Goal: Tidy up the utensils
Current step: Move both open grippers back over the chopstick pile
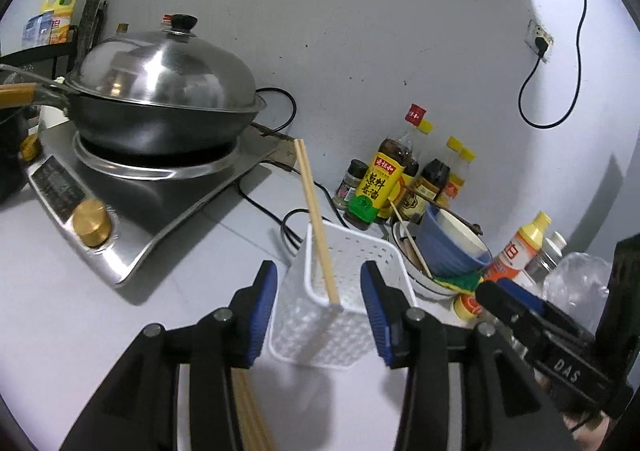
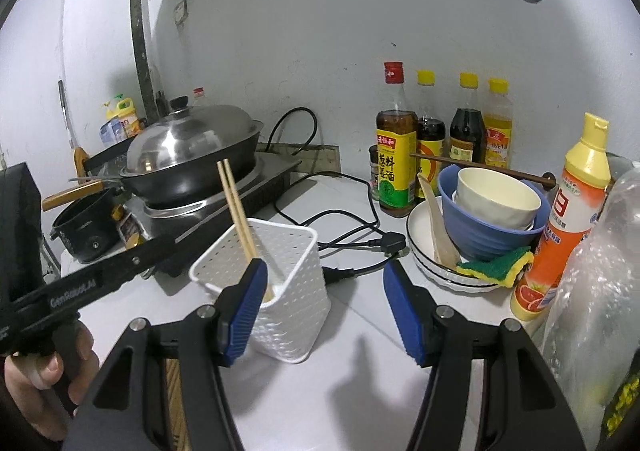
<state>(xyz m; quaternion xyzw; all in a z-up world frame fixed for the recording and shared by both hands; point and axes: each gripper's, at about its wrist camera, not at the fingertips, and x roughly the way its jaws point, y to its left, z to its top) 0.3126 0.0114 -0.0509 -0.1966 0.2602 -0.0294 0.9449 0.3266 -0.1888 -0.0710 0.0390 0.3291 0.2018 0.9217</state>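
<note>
Left wrist view shows a pair of chopsticks (image 1: 316, 219) standing tilted in the white perforated holder (image 1: 340, 291) on the bench (image 1: 80, 311); that pair looks sorted; the left tongs (image 1: 319, 305) stand released, jaws apart either side of the holder with nothing pressed between them. More chopsticks (image 1: 252, 415) lie low beneath these tongs, and a wooden spatula (image 2: 438, 227) and a dark chopstick (image 2: 480, 167) rest among the stacked bowls (image 2: 492, 219) on the white plate (image 2: 420, 235), so by my judgement most of the sorting is left. Right wrist view puts the holder at the left pad of the right tongs (image 2: 324, 311), which also gape, grasping nothing; the plate sits just beyond their right pad. Further out stand sauce bottles (image 2: 396, 155), a detergent bottle (image 2: 568, 211), a sponge (image 2: 496, 267) and a lidded wok (image 1: 160, 99).
</note>
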